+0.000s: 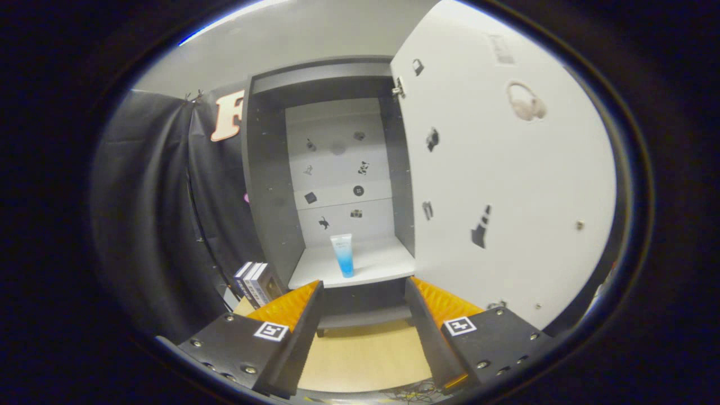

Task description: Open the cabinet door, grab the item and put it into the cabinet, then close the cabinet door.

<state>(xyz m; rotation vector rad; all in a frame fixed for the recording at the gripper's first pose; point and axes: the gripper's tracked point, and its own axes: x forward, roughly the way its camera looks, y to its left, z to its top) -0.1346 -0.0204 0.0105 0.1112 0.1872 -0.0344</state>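
Gripper (364, 306): fingers are held well apart, nothing is clamped between them; the wooden table top is seen through the gap.
Fingers (292, 306): pointed toward the open cabinet, their tips stopped just short of its lower front edge.
Cabinet (270, 185): dark-sided, upright, set on the table ahead of the fingers; its pale back panel is dotted with small dark stickers.
Cabinet door (506, 185): swung fully open to the right, hinged at the cabinet's right side; its pale inner face is turned toward the camera and is marked with several small stickers, a headphone picture among them.
Tube (342, 254): the item, a tube fading from white to blue, is stood upright on its cap on the cabinet's shelf, near the front edge, beyond the fingers and roughly in line with the gap between them. No contact with either finger.
Shelf (377, 261): pale board inside the cabinet, bearing the tube alone.
Boxes (253, 284): a few slim boxes are stood side by side left of the cabinet, just beyond the left finger.
Table (360, 354): light wood, beneath the fingers.
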